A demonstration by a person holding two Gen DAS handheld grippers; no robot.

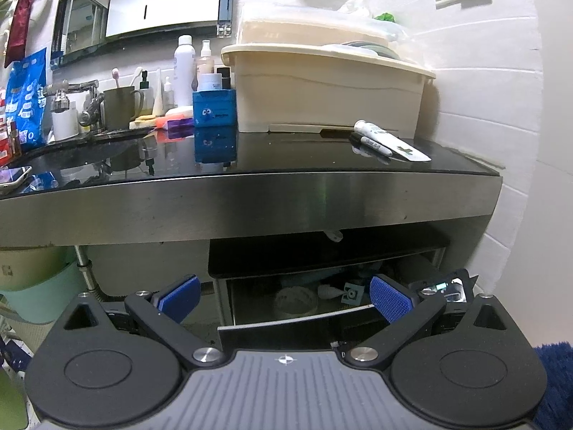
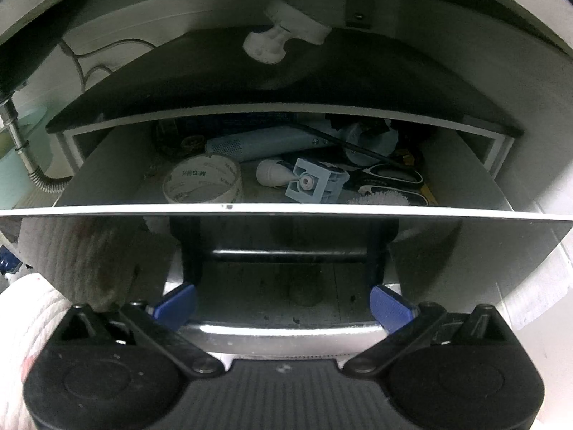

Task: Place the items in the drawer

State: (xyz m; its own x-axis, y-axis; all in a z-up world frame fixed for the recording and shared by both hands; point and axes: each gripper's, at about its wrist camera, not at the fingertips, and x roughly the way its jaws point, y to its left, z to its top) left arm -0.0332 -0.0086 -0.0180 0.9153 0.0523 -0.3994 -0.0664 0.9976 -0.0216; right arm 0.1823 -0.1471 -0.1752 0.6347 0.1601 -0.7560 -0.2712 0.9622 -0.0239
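The drawer (image 2: 286, 211) under the counter stands pulled open; it holds a tape roll (image 2: 202, 183), a blue plastic block (image 2: 317, 181), scissors (image 2: 390, 179) and other clutter. My right gripper (image 2: 283, 304) is open and empty, its fingers either side of the drawer front's handle bar (image 2: 286, 255). My left gripper (image 1: 284, 299) is open and empty, held back in front of the open drawer (image 1: 297, 317). On the counter at the right lie a white tube (image 1: 392, 139) and a black marker (image 1: 370, 144).
A beige lidded bin (image 1: 329, 89) and a blue box (image 1: 215, 109) stand on the black counter (image 1: 250, 179). Bottles, a mug (image 1: 120, 107) and a tap (image 1: 71, 93) crowd the left. A phone (image 1: 14, 179) lies at the counter's left edge. A green basin (image 1: 39, 294) sits below.
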